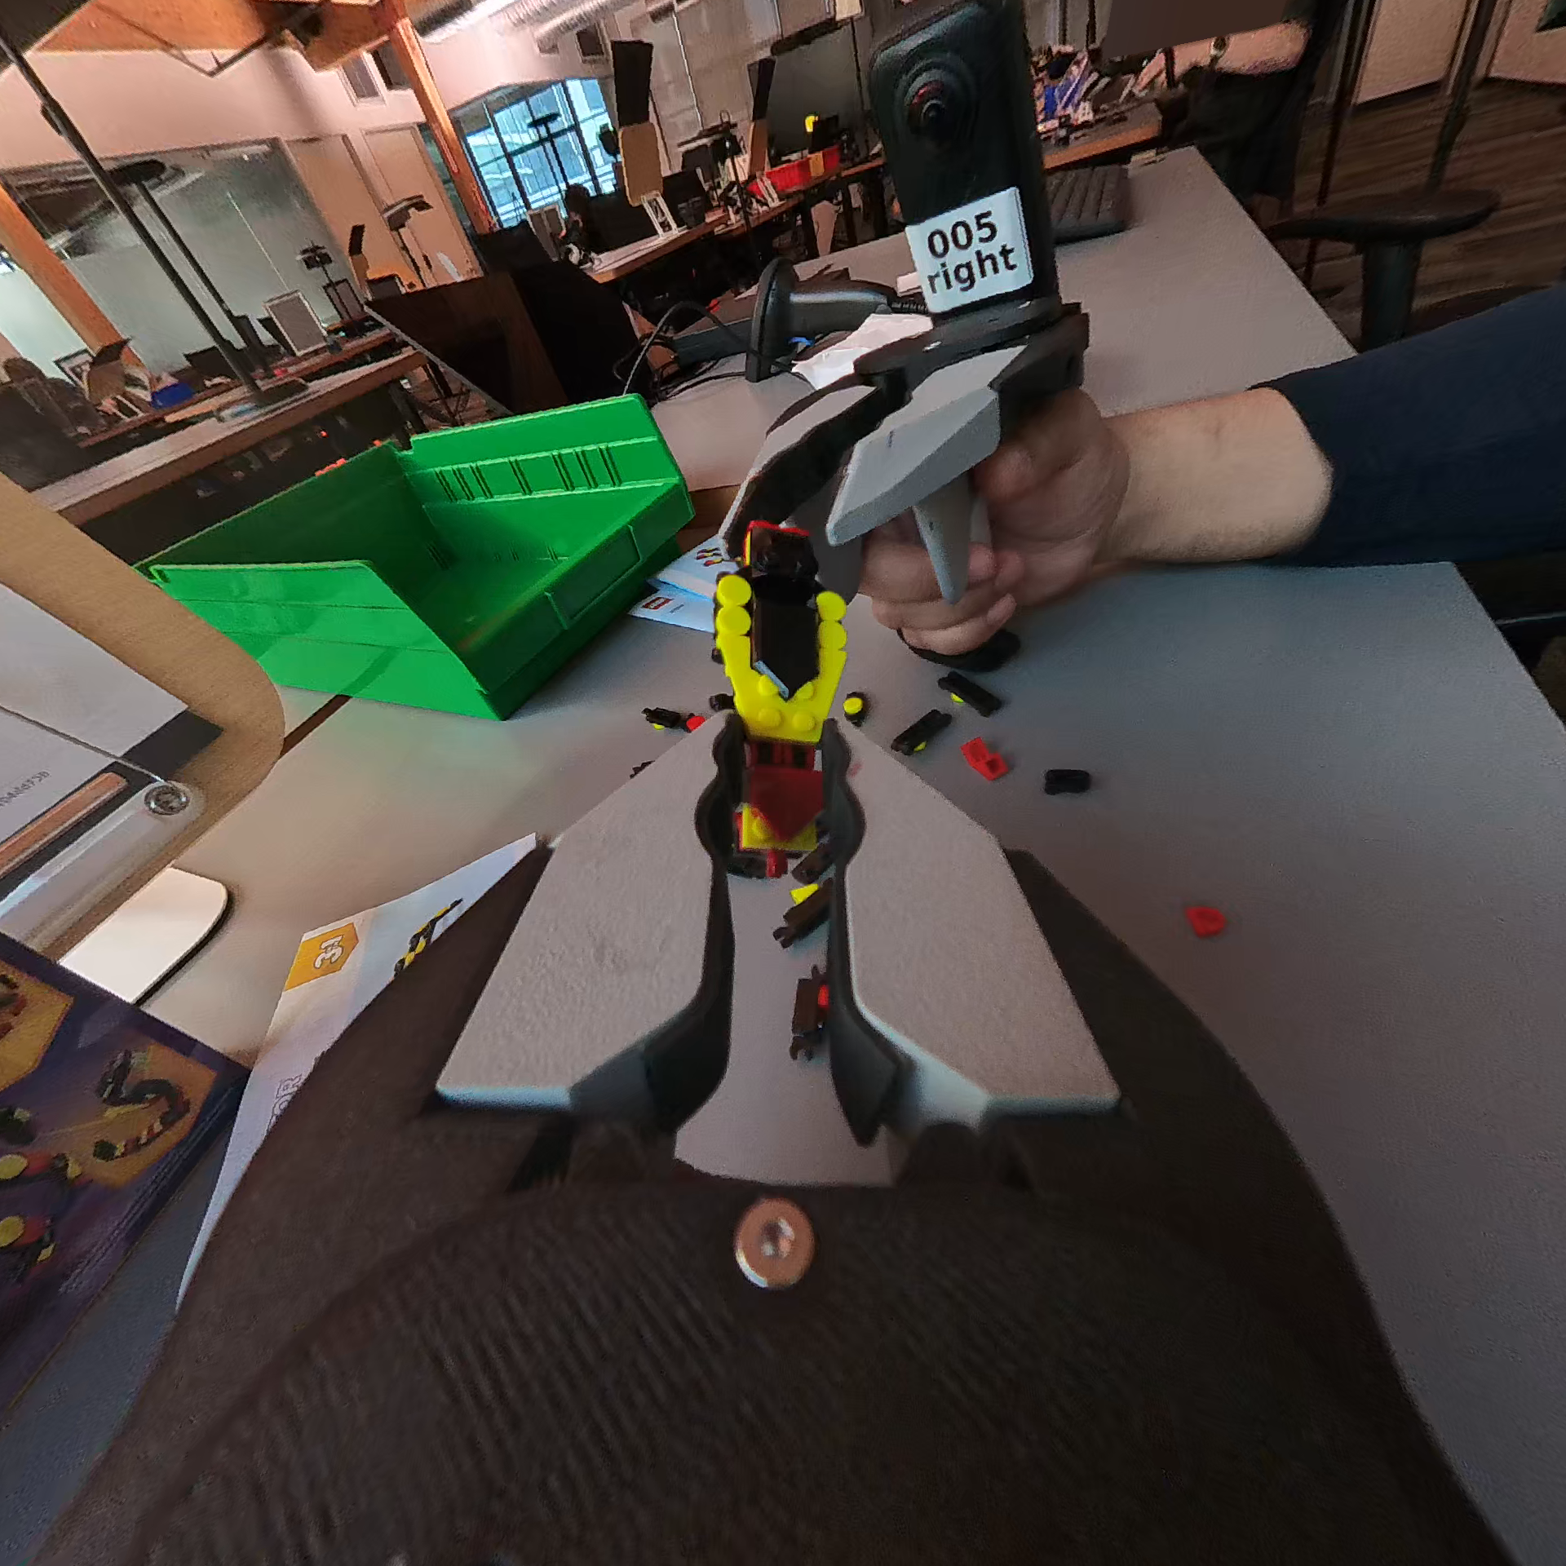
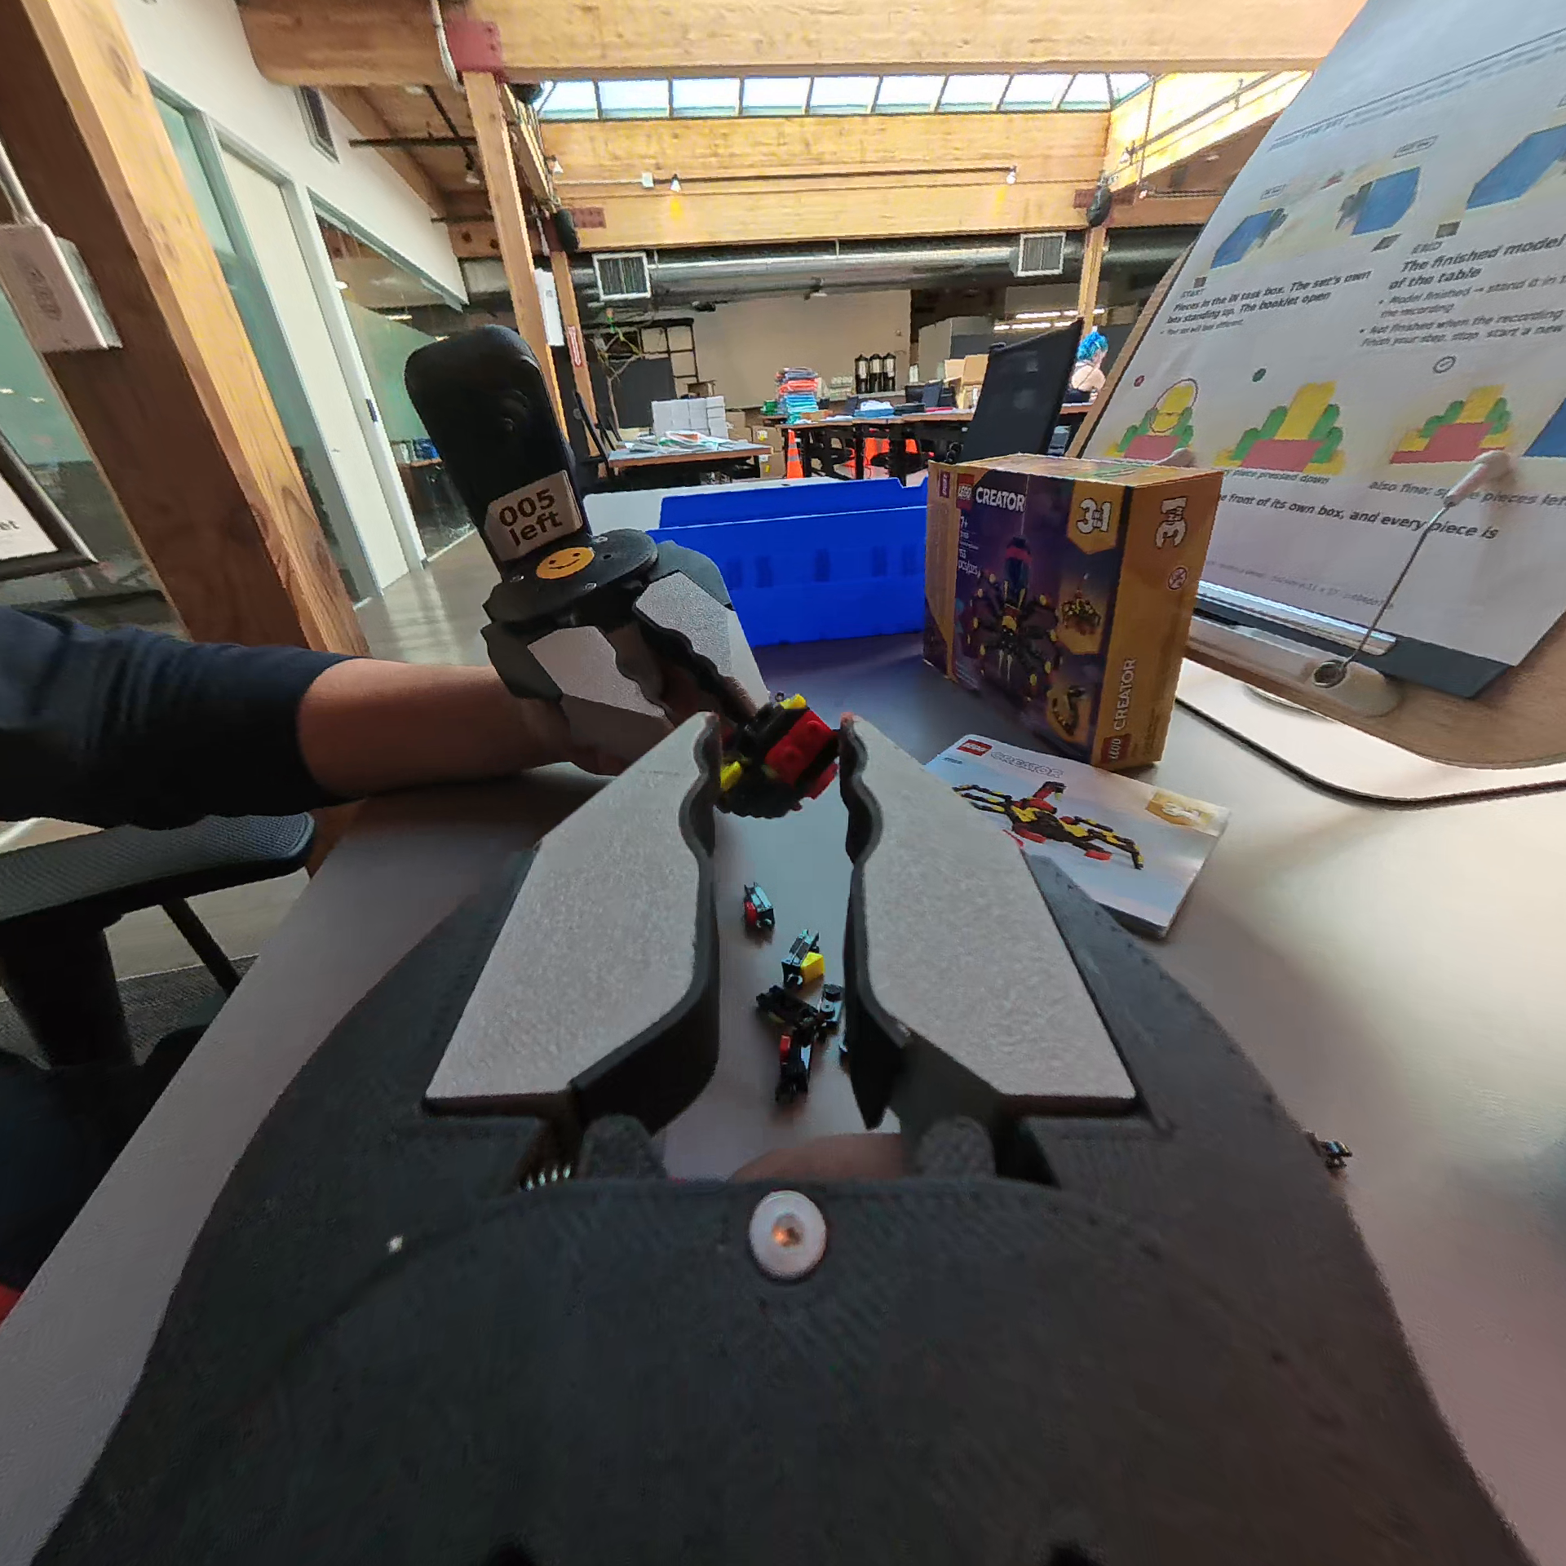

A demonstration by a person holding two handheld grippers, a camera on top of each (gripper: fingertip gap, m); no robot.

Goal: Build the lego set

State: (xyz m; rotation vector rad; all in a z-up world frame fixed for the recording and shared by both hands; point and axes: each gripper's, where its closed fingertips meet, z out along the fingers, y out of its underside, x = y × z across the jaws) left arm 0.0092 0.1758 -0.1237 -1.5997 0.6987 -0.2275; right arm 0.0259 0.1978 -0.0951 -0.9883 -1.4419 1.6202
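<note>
A green bin [image 1: 474,559] walls off the far left of the grey tabletop [image 1: 1229,805], a blue bin [image 2: 796,559] and a toy-set box [image 2: 1068,610] stand along its far edge, and a tilted instruction board [image 2: 1398,381] closes the right. Loose black, red and yellow bricks [image 1: 949,729] scatter the middle beneath the brick model [image 1: 784,669] gripped in the left tongs [image 1: 780,788], with a booklet [image 2: 1093,830] lying flat beside them. Bare surface opens to the near right, past a lone red piece [image 1: 1203,921]
</note>
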